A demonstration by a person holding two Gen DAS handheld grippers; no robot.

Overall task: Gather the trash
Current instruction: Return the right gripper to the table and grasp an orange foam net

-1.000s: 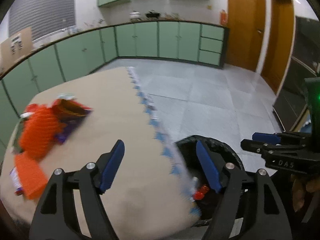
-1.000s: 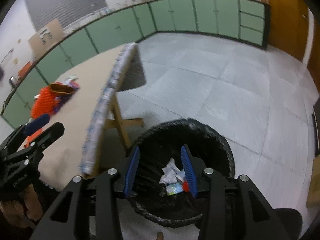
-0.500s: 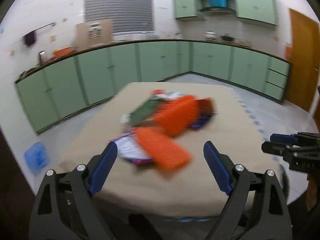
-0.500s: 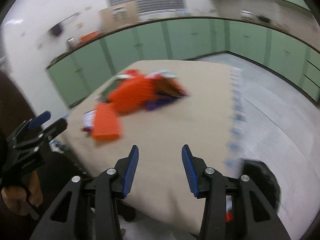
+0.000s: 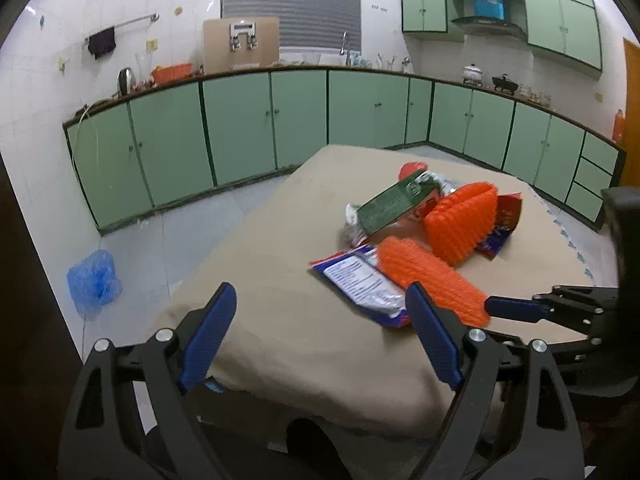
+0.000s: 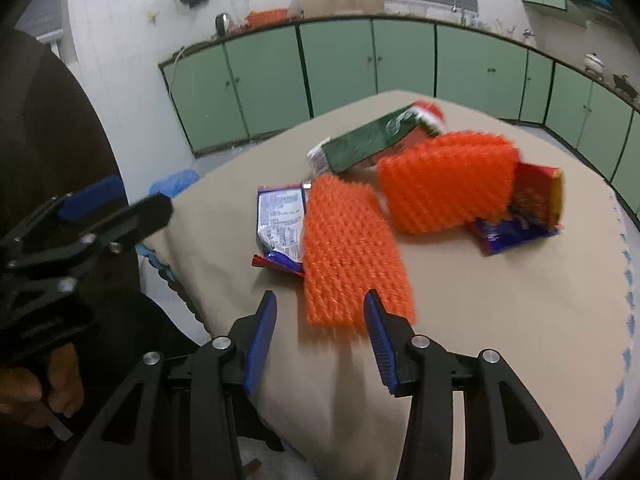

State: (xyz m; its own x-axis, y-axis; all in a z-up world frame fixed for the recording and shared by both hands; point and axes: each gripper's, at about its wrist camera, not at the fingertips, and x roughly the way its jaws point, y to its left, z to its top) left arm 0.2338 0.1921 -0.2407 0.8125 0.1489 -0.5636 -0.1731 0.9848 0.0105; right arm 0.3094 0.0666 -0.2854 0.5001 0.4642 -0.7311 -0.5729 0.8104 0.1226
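Over the bench [image 5: 280, 300], in the left wrist view, we see our left tongs [image 5: 320, 332] spread wide and empty, having just been opening, the trash pile [image 5: 420, 236] beyond them. In the right wrist view, the right tongs [image 6: 320, 332] stand half-spread, empty, just short of the nearer orange mesh pad [image 6: 348, 256].

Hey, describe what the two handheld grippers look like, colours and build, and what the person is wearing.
Both the left gripper and right gripper are black open-frame linkages with silver pivot bolts and ribbed blue finger pads. The person's sleeve looks dark brown.
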